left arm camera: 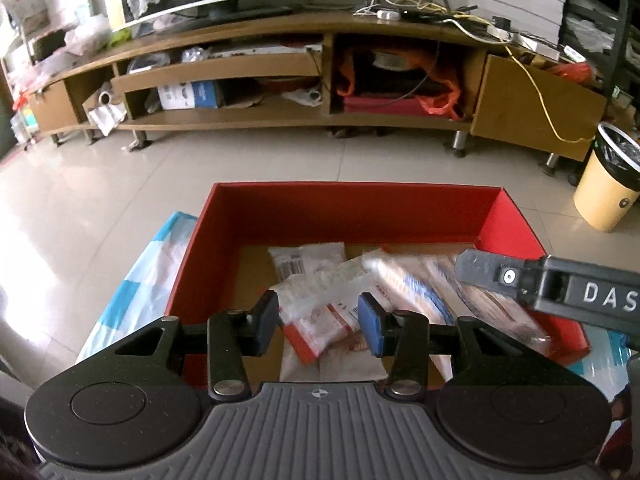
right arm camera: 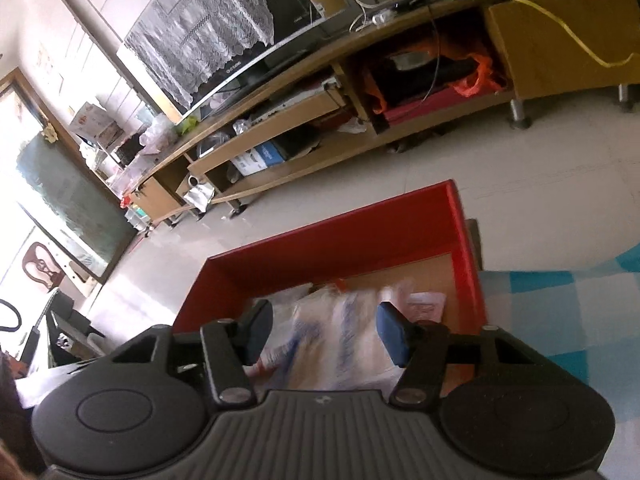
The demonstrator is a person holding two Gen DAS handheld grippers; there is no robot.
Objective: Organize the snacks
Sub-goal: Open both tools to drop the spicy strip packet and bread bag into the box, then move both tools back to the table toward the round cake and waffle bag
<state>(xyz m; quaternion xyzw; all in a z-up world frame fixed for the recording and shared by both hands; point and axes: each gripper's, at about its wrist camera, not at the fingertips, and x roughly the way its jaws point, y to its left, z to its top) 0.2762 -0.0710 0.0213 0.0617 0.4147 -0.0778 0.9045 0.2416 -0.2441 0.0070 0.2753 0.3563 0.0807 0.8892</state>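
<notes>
left gripper (left arm camera: 318, 322) | above snack packets (left arm camera: 320, 320) | inside red box (left arm camera: 352, 212)

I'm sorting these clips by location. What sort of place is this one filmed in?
Most likely a home living room: a long low wooden TV stand bears a television draped with lace cloth, above a tiled floor, with a bin beside the stand.
</notes>
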